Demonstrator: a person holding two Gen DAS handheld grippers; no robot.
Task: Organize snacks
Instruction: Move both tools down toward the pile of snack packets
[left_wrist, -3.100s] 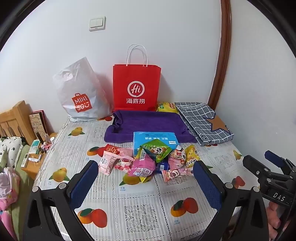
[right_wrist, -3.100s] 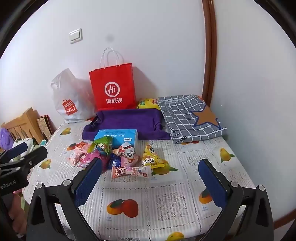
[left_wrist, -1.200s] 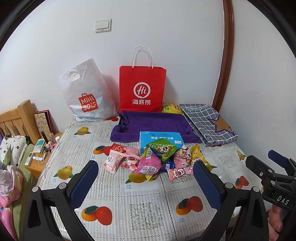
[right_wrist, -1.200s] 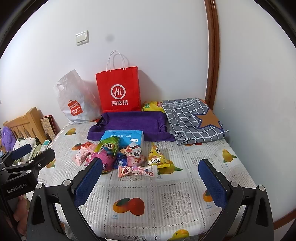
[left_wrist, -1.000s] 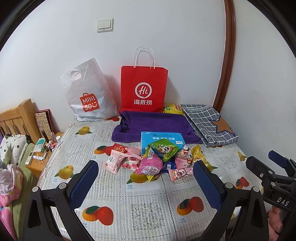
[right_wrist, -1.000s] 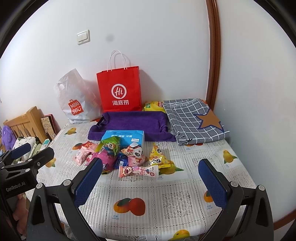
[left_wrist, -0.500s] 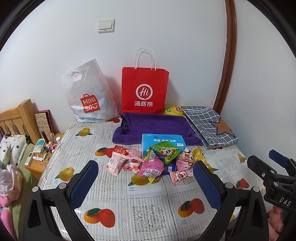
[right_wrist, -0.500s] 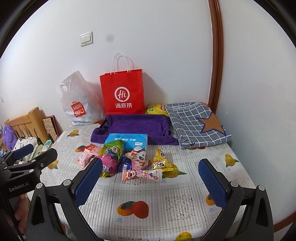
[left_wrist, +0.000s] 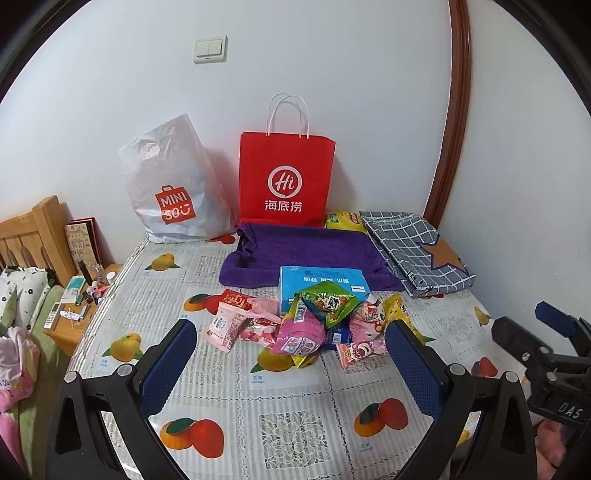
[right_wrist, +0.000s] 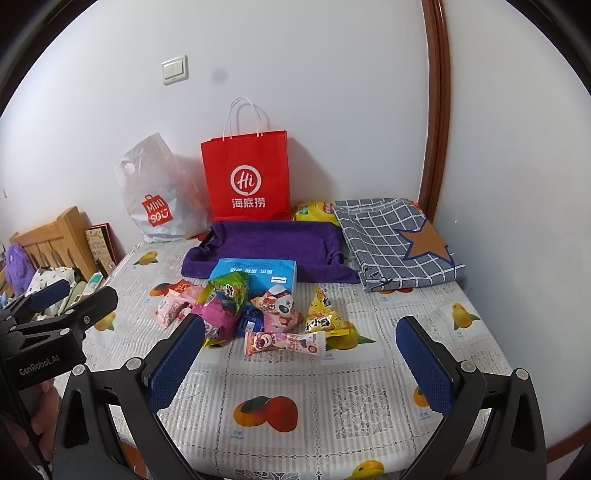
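Both grippers, left gripper (left_wrist: 291, 349) and right gripper (right_wrist: 301, 341), spread wide above table (right_wrist: 362, 402).

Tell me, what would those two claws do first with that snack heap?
Probably lower the right gripper onto the long pink snack bar: both grippers hang open and empty, and that bar lies nearest, flat and clear of the snack pile.

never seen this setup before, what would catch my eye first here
The bright red paper bag standing against the back wall grabs attention first, with a white plastic bag leaning beside it. In front of them, a jumble of colourful snack packets is heaped mid-table, by a blue box at the edge of a purple towel. Both claws hover open near the front edge.
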